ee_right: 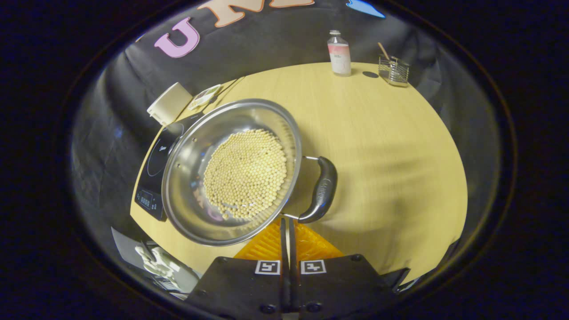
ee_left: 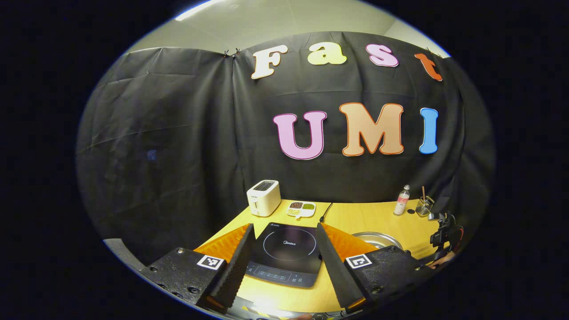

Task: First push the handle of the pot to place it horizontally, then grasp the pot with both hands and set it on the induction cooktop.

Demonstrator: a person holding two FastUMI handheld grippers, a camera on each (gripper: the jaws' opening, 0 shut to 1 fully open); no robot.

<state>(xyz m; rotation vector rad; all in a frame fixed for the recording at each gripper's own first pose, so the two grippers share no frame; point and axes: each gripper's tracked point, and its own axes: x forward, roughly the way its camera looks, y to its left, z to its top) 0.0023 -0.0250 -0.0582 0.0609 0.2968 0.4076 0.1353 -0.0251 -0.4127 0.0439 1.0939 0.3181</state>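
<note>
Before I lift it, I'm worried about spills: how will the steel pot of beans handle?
The pot looks smooth polished steel, so probably slippery at the rim. The loose round beans will likely roll and shift if it tilts. With one black handle visible, a single-sided lift may tip it.

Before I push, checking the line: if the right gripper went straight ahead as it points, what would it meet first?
Probably the steel pot of pale beans, near the lower end of its black handle; the shut right gripper points there, though depth is unclear.
</note>
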